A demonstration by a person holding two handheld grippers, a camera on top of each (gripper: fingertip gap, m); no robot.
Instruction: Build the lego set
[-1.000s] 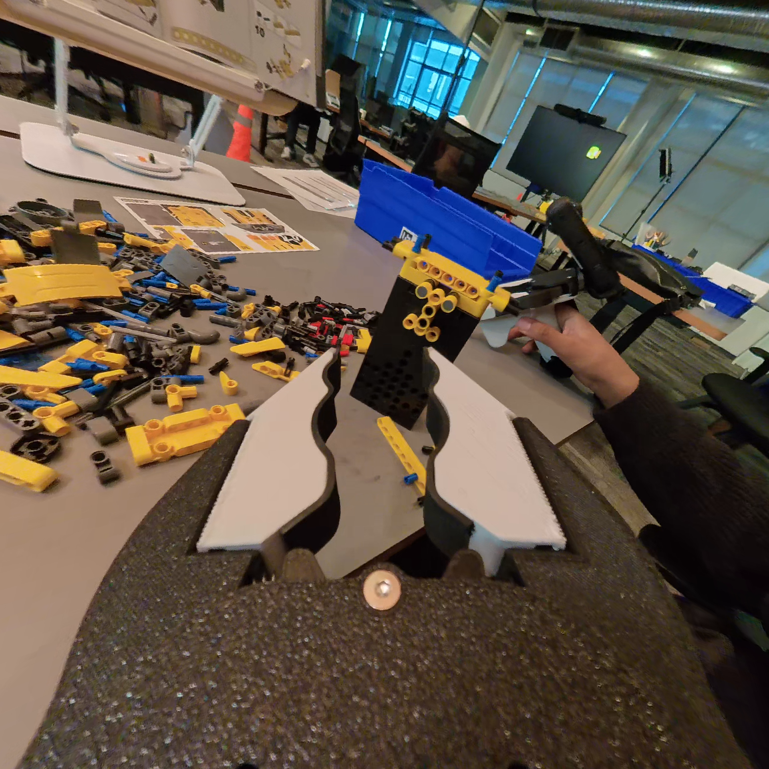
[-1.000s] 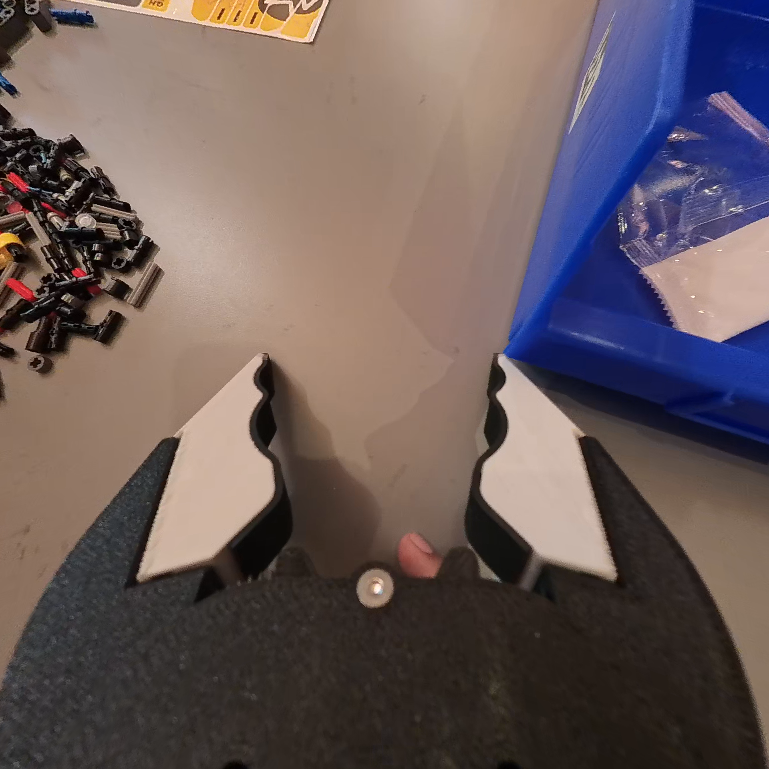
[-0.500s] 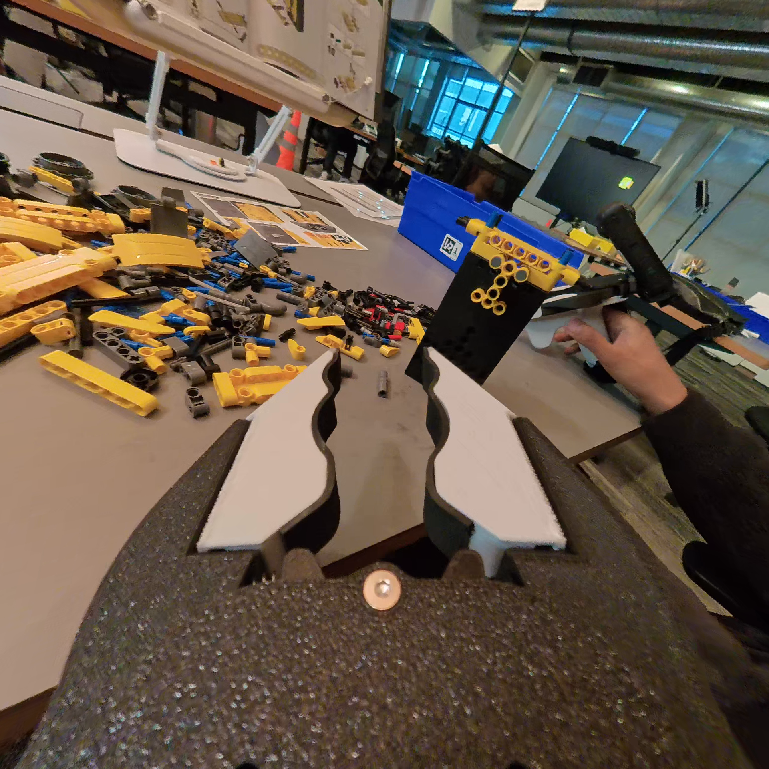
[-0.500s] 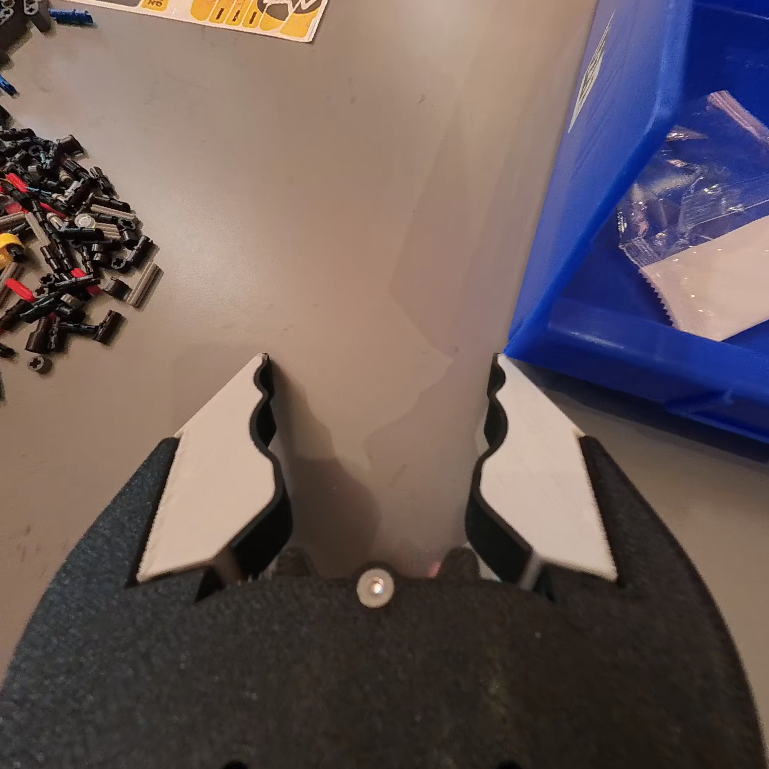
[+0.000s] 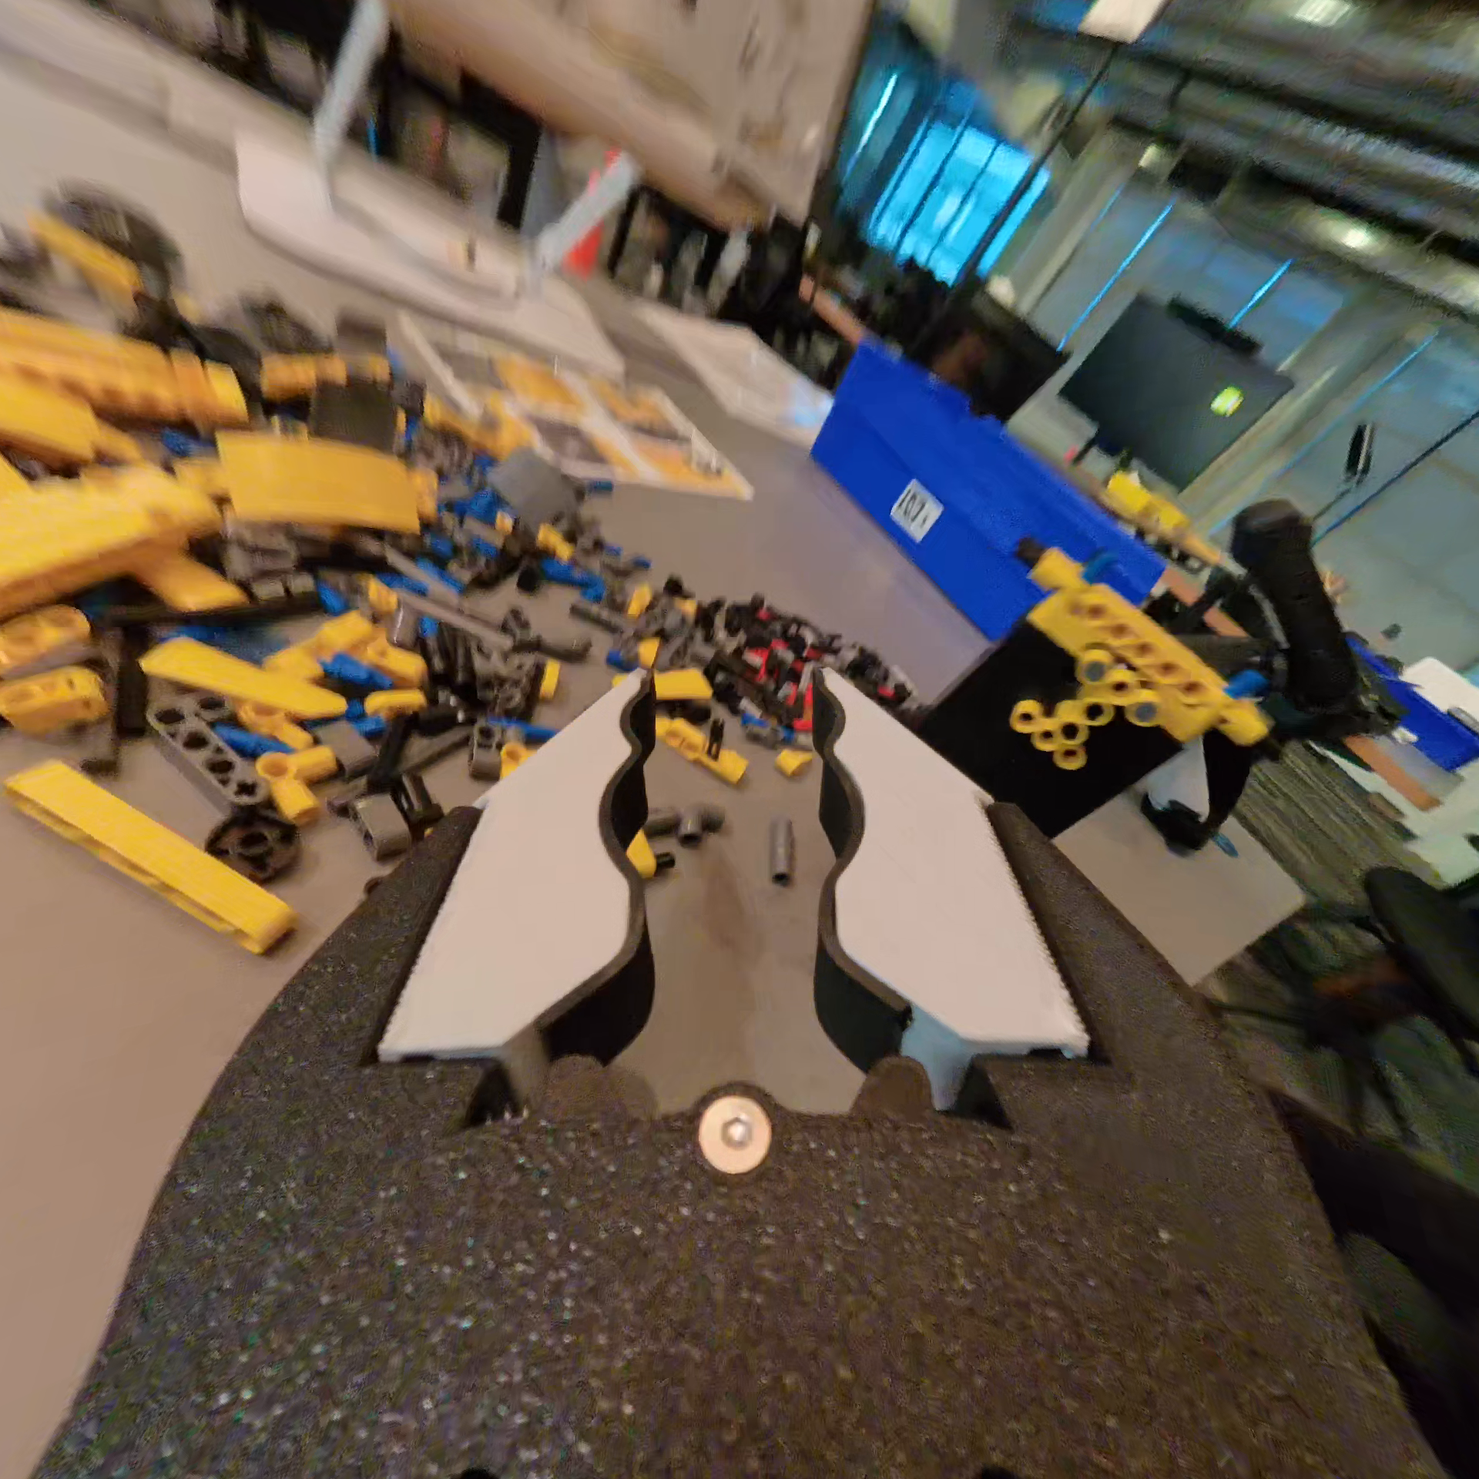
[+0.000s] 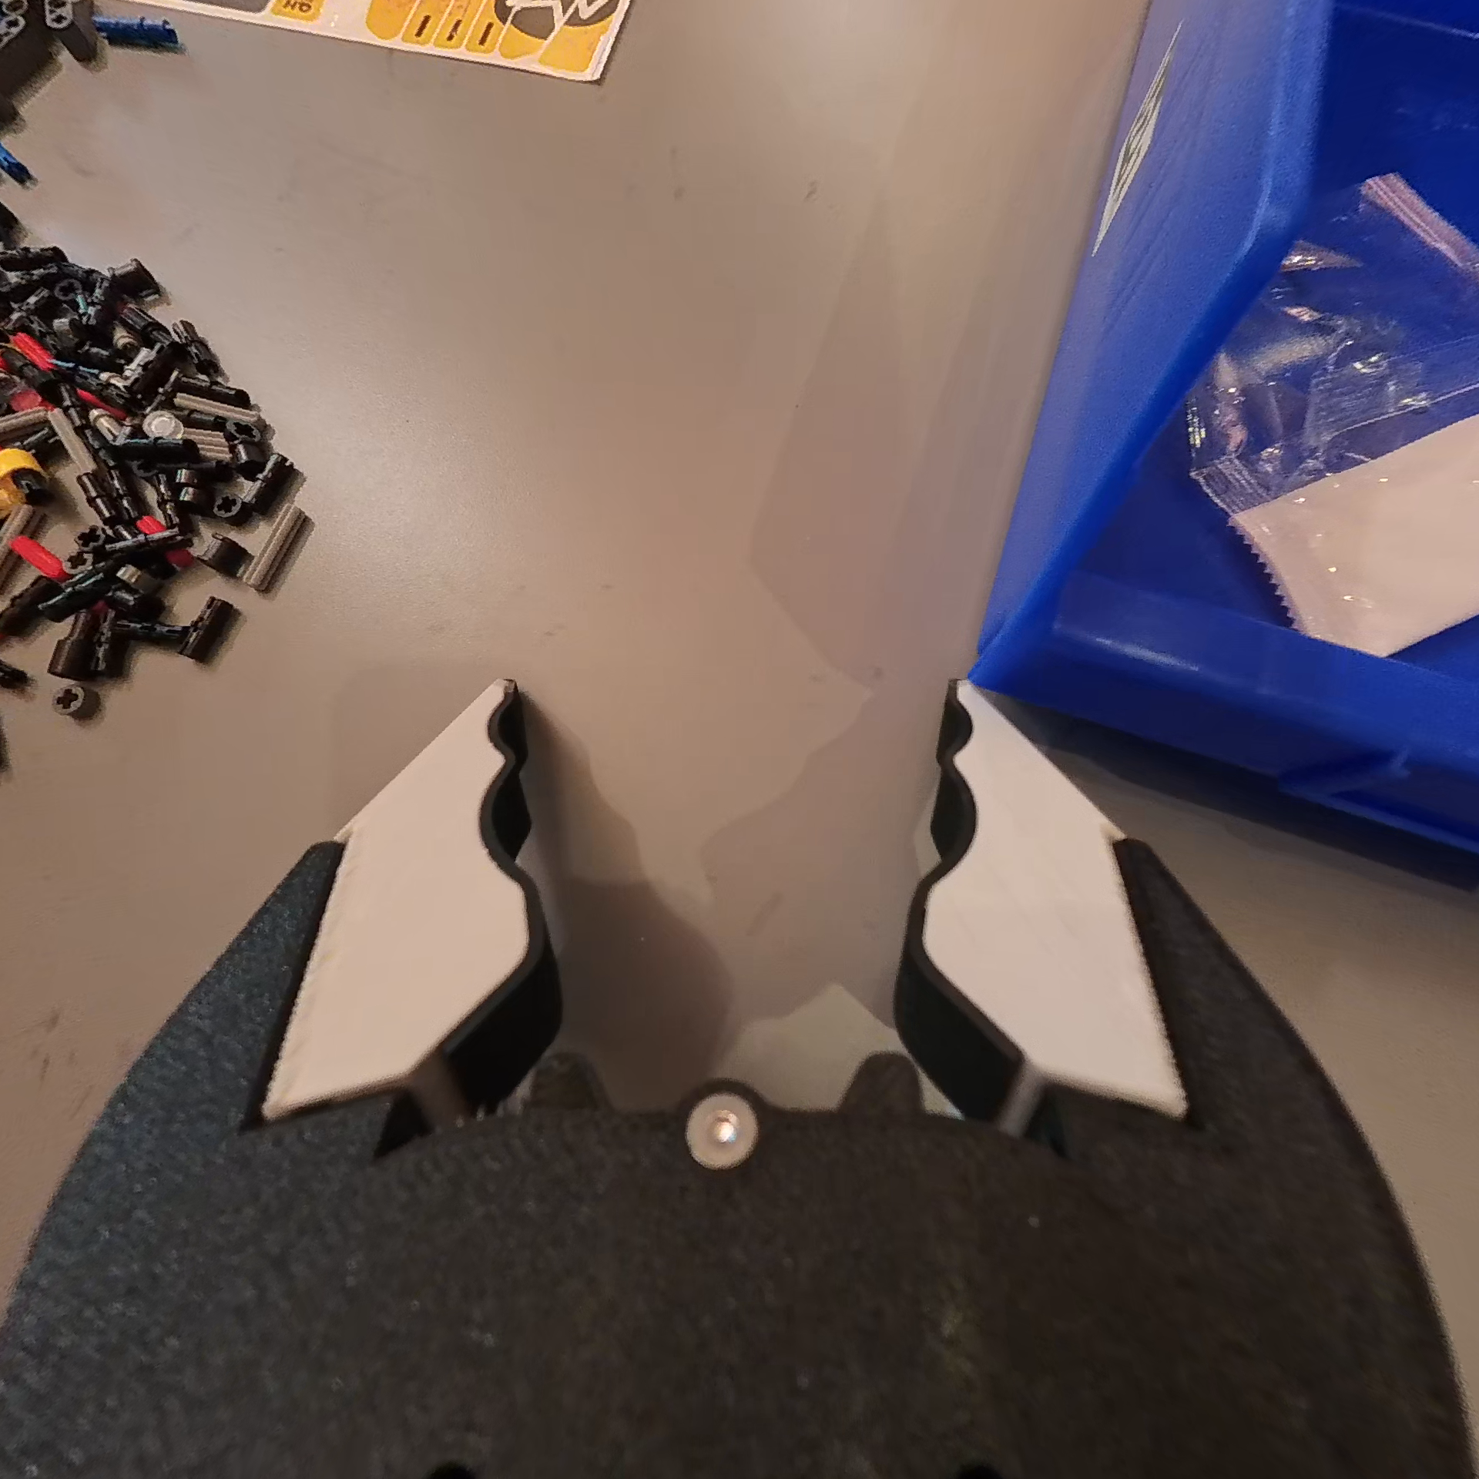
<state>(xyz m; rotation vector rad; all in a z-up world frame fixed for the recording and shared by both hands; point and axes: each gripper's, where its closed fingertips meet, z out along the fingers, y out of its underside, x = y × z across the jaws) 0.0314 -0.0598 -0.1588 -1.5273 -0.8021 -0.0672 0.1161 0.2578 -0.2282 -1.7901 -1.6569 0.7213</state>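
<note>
Left claw hangs low over the grey desk, jaws partly apart with a clear gap between them, and nothing in its grip. Right under that gap lie a short dark grey pin and a small grey elbow connector, both loose on the surface. They are the closest pieces to it. Tiny, round things like these would likely roll at a nudge.

Off to the left sprawls the heap of yellow, black and blue building parts, with a long flat yellow beam lying apart at its near edge. To the right stands a black block topped by a yellow holed beam, with a black handle just behind it. Whether the two are joined, I can't tell.

Right claw points down at bare desk, jaws spread wide and empty. Just beside its right finger sits the blue plastic bin, with a clear crinkled plastic bag inside. Well off to the left is a small pile of black, grey and red pins.

The left wrist view is badly smeared. The far end of the heap, the white stand and the printed sheets beyond all blur together. A yellow piece peeks out from behind the left finger, mostly hidden. In the right wrist view, the bin and its bag run off the frame, and a yellow printed sheet is cut off at the top.
</note>
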